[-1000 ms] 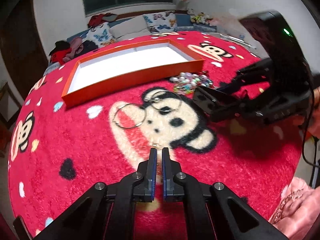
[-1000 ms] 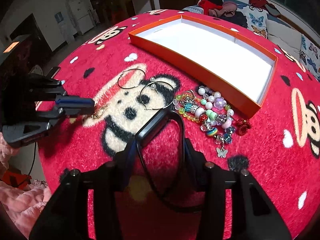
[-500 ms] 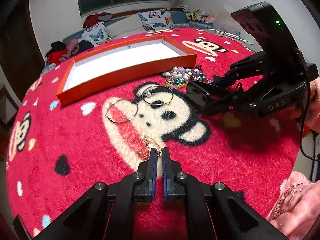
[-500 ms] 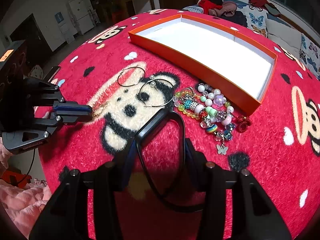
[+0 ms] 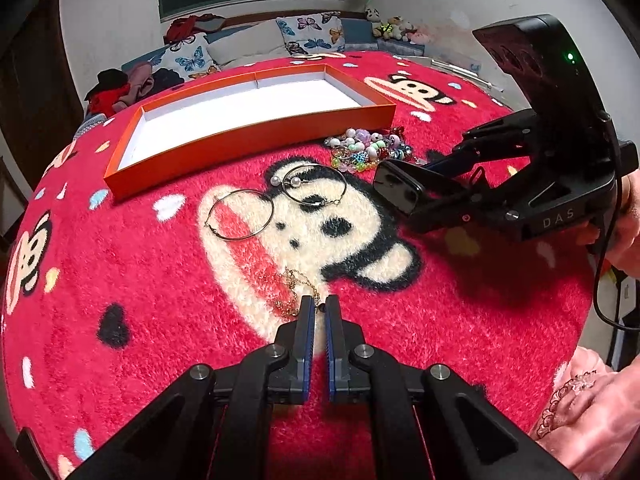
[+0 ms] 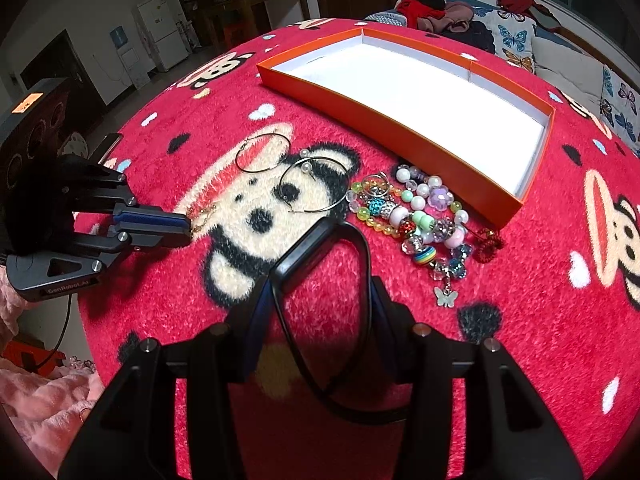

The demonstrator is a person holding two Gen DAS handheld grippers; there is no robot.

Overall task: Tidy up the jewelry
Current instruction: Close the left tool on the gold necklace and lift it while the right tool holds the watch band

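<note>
Gold chain (image 5: 289, 292) is found right at the left hand-held gripper (image 5: 316, 307) tips, nearly closed, trailing forward-left toward the box (image 5: 256, 136). A black band (image 6: 320, 248) is held in the right one (image 6: 316, 280).

Left gripper (image 5: 316, 310): matte black angular linkage arms with round silver screws at the joints; fingers (image 5: 306, 332) faced with ribbed blue pads. Seen from the right wrist view, its grey-black body (image 6: 56, 272) carries small pale lettering, a thin black cable trails from beneath, and a dark box on top bears an orange label.

Right gripper (image 6: 316, 276): same black frame, silver screws, blue pad edges on the fingers (image 6: 256, 320). From the left wrist view, its body (image 5: 560, 216) is marked "DAS"; a black housing above shows a green light, and a black cable hangs behind. Bare skin of the right hand (image 5: 628, 220) shows at the handle.
</note>
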